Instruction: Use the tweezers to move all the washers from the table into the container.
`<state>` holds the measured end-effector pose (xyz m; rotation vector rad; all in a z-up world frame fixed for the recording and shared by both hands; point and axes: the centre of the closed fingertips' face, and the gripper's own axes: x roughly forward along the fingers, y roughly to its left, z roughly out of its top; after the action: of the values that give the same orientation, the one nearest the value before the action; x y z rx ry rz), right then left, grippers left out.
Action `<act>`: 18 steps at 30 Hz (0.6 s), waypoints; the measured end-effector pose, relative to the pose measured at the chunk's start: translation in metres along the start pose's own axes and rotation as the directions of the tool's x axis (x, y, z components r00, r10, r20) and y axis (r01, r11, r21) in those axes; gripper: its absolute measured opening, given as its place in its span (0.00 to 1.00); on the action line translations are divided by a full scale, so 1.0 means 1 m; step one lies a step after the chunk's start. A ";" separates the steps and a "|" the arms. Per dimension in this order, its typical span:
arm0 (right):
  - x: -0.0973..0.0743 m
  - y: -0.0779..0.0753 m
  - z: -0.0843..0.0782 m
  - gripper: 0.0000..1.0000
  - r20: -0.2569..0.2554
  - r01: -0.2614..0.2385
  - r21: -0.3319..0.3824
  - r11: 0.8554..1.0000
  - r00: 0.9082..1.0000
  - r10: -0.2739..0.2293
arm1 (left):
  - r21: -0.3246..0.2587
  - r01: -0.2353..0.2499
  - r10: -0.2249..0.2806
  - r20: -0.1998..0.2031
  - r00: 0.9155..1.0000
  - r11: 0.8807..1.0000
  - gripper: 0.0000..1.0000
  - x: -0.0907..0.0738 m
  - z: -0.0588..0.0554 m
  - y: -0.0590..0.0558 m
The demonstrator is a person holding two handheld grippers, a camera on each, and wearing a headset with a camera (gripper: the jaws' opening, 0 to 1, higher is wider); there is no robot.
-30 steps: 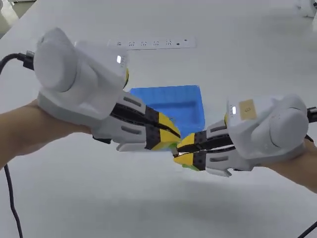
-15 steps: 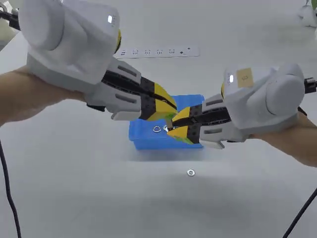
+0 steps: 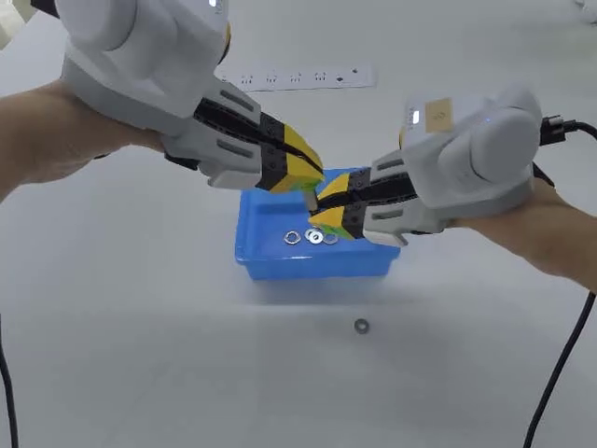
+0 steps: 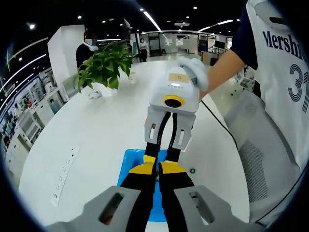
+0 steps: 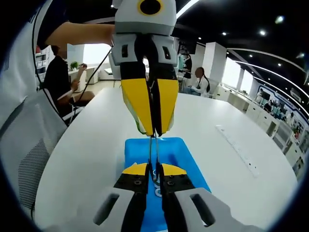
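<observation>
A blue container [image 3: 317,265] sits mid-table with several washers [image 3: 313,237] inside. One washer [image 3: 361,326] lies on the table just in front of it, and in the left gripper view this washer [image 4: 192,170] is right of the container [image 4: 126,166]. My left gripper [image 3: 308,182] reaches in from the upper left and my right gripper [image 3: 322,220] from the right, tip to tip above the container. Thin metal tweezers [image 5: 153,145] run from the left gripper [image 5: 153,133] down into the right gripper [image 5: 153,170] over the container [image 5: 179,159]. Both are shut on them.
A white power strip [image 3: 294,77] lies on the table behind the container. A black cable [image 3: 560,364] trails from the right gripper at the right edge. A potted plant [image 4: 104,67] stands at the far end of the table, and people sit in the background.
Both grippers have moved from in front of the container to above its middle, still tip to tip. The washers inside and the one on the table have come into sight.
</observation>
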<state>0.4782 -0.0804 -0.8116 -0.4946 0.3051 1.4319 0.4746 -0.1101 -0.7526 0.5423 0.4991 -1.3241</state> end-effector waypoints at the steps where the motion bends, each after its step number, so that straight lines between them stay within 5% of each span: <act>1: 0.002 -0.001 -0.002 0.10 -0.002 -0.004 0.006 1.000 1.000 0.004 | -0.014 0.010 -0.010 0.001 1.000 1.000 0.06 0.002 -0.004 0.001; 8: 0.016 0.000 -0.021 0.10 -0.044 -0.036 0.013 0.999 0.998 0.036 | -0.047 0.021 -0.021 -0.017 1.000 0.999 0.06 0.013 -0.023 0.002; 18: 0.016 -0.001 -0.022 0.11 -0.057 -0.020 0.046 0.999 0.998 0.023 | -0.039 0.027 -0.028 -0.012 1.000 0.999 0.06 0.013 -0.022 0.004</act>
<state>0.4837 -0.0778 -0.8382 -0.4970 0.3891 1.4301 0.4796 -0.1051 -0.7776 0.5131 0.5434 -1.3352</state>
